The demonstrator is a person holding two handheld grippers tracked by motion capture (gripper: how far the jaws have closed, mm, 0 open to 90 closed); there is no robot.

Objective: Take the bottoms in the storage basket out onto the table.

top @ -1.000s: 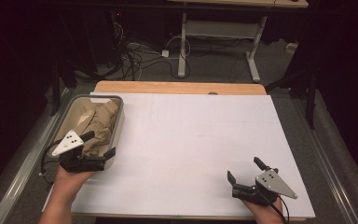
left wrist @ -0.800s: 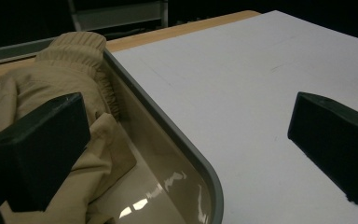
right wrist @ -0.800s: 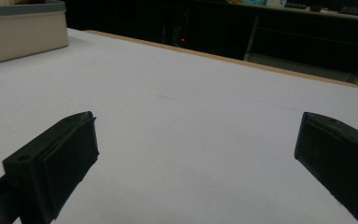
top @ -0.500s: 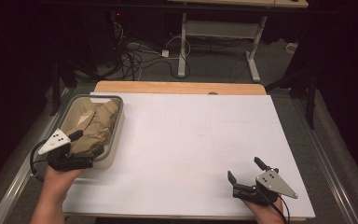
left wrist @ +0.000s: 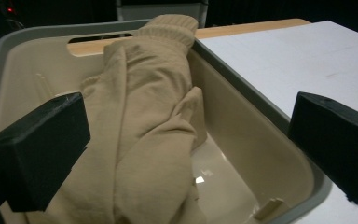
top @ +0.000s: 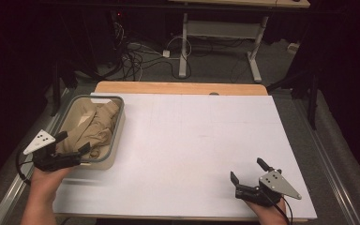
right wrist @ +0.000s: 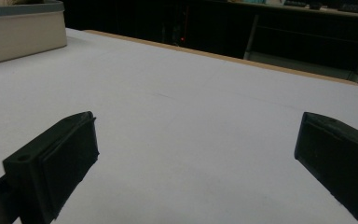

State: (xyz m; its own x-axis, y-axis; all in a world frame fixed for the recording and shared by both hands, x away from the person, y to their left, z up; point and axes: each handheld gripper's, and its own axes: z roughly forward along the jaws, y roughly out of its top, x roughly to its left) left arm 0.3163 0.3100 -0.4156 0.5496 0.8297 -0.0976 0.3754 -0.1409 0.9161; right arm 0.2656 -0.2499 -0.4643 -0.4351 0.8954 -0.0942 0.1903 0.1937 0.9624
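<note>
A grey-rimmed beige bin stands at the left of the white table. A crumpled tan garment with a ribbed cuff lies in it. My left gripper hovers open over the bin's near-left corner, its jaws pointing into the bin. In the left gripper view the garment lies between and beyond the spread jaws of that gripper, and the bin's wall runs on the right. My right gripper rests open near the table's front right, with bare white surface between its jaws.
A white sheet covers the table, with a wooden strip along the far edge. The bin's corner appears far left in the right gripper view. Desk legs and cables lie on the floor beyond.
My left gripper has shifted left along the bin's near end, toward its near-left corner. The right gripper and the bin have stayed put.
</note>
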